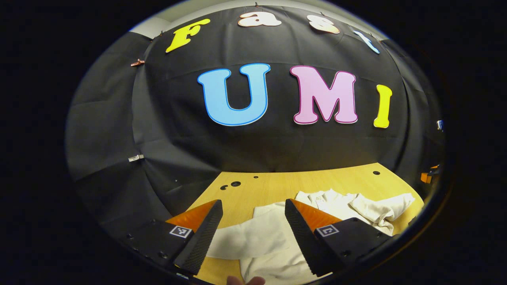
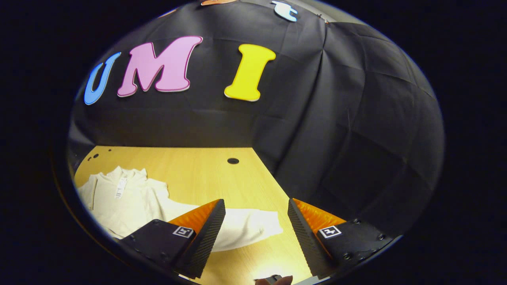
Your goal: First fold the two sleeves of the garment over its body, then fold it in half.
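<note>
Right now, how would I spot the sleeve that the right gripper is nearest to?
Start at the wooden table under the black cloth wall. A cream garment lies on it, and one sleeve stretches flat across the wood, away from the body, ending in a cuff between the open fingers of the right gripper. In the left gripper view, the other sleeve lies crumpled instead.

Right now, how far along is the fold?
Nothing looks folded. The garment lies on the table, one sleeve stretched outward. Both the left gripper and the right gripper are open, holding nothing. Both sleeve folds and the halving remain.
</note>
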`<state>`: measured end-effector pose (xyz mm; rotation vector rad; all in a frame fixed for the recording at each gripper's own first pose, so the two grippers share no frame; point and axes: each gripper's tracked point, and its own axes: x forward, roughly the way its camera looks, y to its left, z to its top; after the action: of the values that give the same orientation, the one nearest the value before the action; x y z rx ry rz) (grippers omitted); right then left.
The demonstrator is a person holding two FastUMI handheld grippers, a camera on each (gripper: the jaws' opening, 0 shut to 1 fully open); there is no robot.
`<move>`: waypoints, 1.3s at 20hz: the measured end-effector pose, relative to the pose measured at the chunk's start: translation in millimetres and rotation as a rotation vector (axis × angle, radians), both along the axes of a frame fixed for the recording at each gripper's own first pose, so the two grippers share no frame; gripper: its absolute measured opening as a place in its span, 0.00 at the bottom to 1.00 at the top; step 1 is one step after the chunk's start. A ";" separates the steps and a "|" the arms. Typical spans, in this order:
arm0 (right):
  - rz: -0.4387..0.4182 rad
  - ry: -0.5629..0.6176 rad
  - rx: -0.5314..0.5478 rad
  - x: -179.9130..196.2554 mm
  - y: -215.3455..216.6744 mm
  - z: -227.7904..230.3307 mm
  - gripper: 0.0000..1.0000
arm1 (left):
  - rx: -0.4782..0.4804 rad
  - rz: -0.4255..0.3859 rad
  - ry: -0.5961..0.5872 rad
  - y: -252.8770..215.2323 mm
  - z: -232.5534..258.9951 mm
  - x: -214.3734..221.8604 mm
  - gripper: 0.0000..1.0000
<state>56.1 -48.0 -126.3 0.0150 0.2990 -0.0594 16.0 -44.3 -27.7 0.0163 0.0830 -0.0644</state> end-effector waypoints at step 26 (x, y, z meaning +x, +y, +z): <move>0.094 0.375 0.135 71.6 -6.2 -169.4 0.26 | 0.048 0.071 0.142 -14.1 -49.2 -27.5 0.98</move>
<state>127.7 -54.2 -295.7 0.1248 0.6774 0.0521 -11.5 -58.4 -76.9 0.0567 0.2267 0.0076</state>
